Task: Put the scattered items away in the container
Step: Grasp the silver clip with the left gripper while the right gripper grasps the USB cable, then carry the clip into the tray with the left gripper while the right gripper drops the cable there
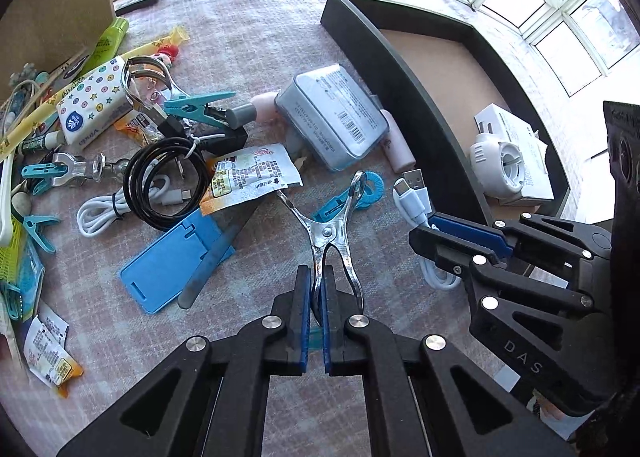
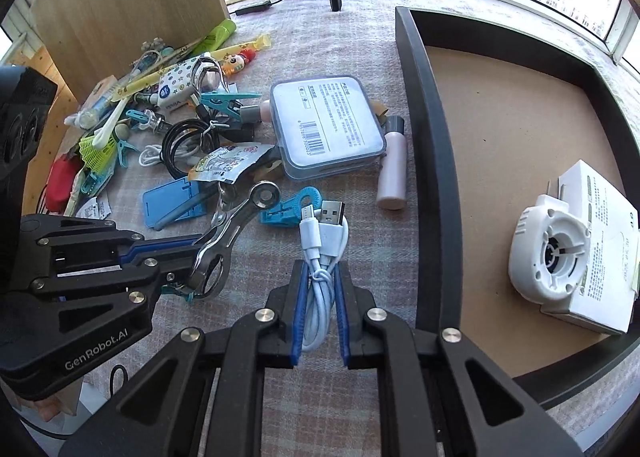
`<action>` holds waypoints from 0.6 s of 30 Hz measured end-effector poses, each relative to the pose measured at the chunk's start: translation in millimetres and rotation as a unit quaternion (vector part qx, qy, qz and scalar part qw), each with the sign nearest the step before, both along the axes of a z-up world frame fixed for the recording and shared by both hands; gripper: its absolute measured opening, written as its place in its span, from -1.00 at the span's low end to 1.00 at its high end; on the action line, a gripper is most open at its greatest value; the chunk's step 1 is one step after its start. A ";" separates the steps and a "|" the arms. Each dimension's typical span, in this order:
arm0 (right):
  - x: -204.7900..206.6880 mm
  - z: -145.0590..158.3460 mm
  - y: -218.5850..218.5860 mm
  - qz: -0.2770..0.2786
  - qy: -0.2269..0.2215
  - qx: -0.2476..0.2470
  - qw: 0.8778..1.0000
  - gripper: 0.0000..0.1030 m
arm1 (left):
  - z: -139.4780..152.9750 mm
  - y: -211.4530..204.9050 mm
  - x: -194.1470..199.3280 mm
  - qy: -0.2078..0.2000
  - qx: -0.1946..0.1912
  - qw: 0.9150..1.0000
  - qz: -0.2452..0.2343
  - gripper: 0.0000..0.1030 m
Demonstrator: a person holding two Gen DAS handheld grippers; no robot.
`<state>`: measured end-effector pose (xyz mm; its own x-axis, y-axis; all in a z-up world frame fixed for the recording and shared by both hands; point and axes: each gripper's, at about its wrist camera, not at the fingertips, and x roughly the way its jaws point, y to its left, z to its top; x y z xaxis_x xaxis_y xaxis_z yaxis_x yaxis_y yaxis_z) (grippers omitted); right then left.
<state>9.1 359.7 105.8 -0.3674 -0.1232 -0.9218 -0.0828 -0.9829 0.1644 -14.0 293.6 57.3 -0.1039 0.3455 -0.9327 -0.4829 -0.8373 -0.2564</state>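
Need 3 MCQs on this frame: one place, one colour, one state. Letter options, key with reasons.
1. Where is the white fan?
A. inside the black tray
B. on the cloth
C. under the blue stand

2. What colour is the cable in the right gripper?
A. black
B. white
C. green

3. What is the left gripper doing?
A. open and empty
B. shut on the metal clip
C. holding a bottle

Key: A, fan lies on the tray floor; B, white coil between the fingers; B, the fingers pinch the clip's handle.

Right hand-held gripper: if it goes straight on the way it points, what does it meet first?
Probably the blanket just beyond the white cable that the right hand-held gripper already clamps; depth is unclear. The teal clip lies slightly left.
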 end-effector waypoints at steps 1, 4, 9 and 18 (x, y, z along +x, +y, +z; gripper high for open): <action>0.6 2.5 2.1 -0.001 0.003 -0.001 1.000 -0.74 | 3.5 1.5 0.5 0.002 0.003 1.000 0.002 -0.93; 0.5 11.5 9.7 -0.006 0.014 -0.003 1.000 -0.74 | 14.5 7.4 -1.0 0.008 0.014 1.000 0.005 -0.93; -4.9 29.7 32.2 -0.024 0.036 -0.005 0.999 -0.74 | 32.7 21.9 -6.8 0.020 0.028 0.999 0.000 -0.93; -12.0 54.3 106.6 -0.079 0.057 0.010 0.995 -0.74 | 49.5 88.4 -6.2 0.034 0.045 0.998 -0.025 -0.93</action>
